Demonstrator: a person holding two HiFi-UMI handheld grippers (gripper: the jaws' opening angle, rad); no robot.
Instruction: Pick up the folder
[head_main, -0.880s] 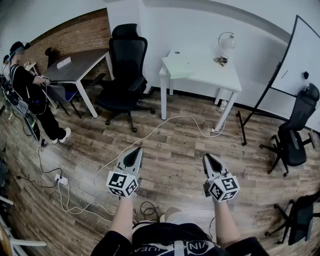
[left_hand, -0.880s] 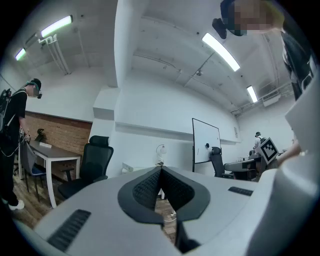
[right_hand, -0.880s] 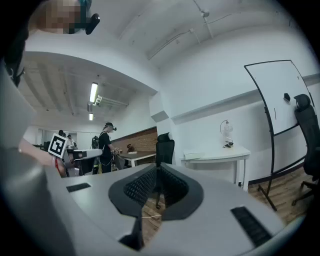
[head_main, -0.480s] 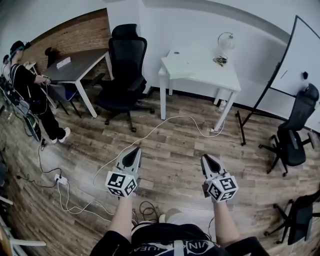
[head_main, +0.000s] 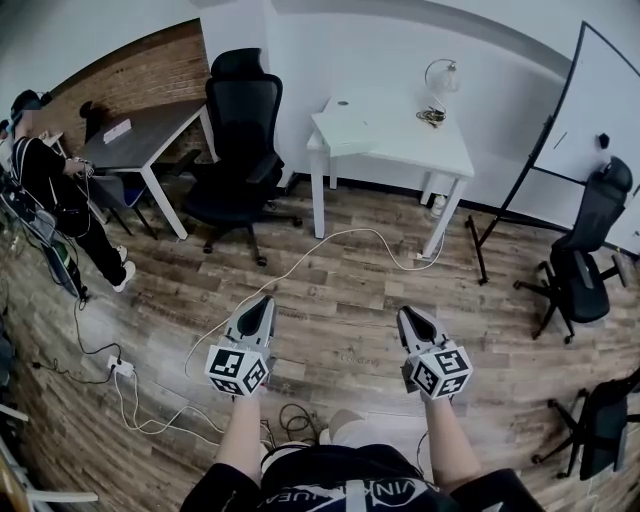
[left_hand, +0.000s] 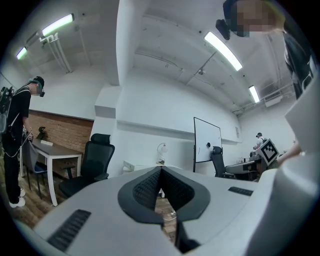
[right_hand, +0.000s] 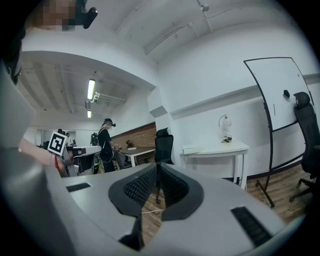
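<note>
Nothing was done yet: the pale folder (head_main: 347, 134) lay on the far white table (head_main: 425, 152), well apart from the left gripper (head_main: 260, 304) and the right gripper (head_main: 408, 316), both closed on nothing.

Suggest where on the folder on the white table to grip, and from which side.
Likely its near edge, coming in level from the room side: the folder lies flat at the front left corner of the white table, that edge reaching the rim.
</note>
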